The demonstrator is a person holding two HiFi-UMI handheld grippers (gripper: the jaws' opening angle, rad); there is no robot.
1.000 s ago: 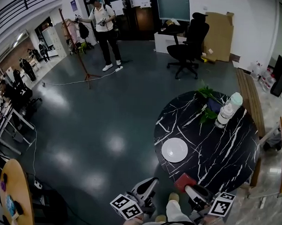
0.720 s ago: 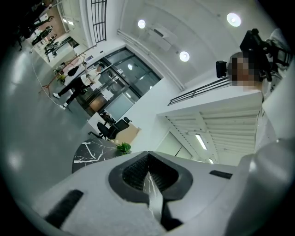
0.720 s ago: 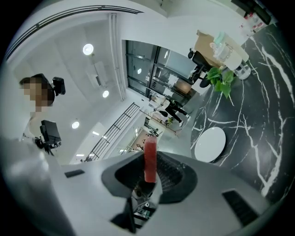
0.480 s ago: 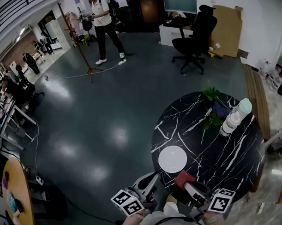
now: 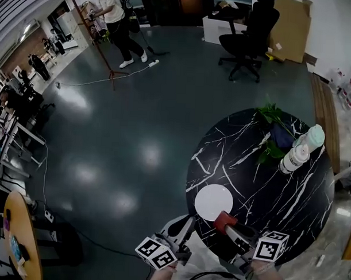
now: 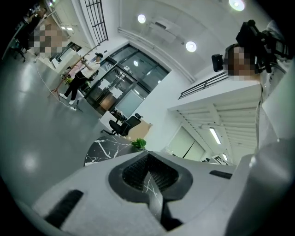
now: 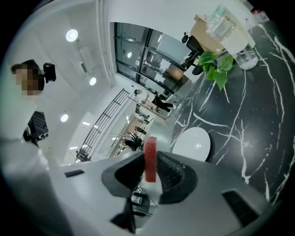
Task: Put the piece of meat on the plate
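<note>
A white round plate (image 5: 214, 202) lies near the front-left edge of the black marble table (image 5: 277, 192). My right gripper (image 5: 225, 220) is shut on a red slab of meat (image 5: 223, 219), held just at the plate's near rim and above the table. In the right gripper view the meat (image 7: 150, 159) stands upright between the pads, with the plate (image 7: 192, 144) ahead and slightly right. My left gripper (image 5: 183, 226) hovers left of the table edge, over the floor. In the left gripper view its jaws (image 6: 148, 174) are shut with nothing in them.
A green plant (image 5: 273, 131) and two clear bottles (image 5: 301, 152) stand at the table's far right. An office chair (image 5: 254, 30), a cardboard sheet, a coat stand and a person (image 5: 113, 19) are across the dark floor. A wooden table (image 5: 19, 240) sits at the lower left.
Both grippers have come forward and lower toward the table. The meat in the right gripper is now closer to the plate's near rim.
</note>
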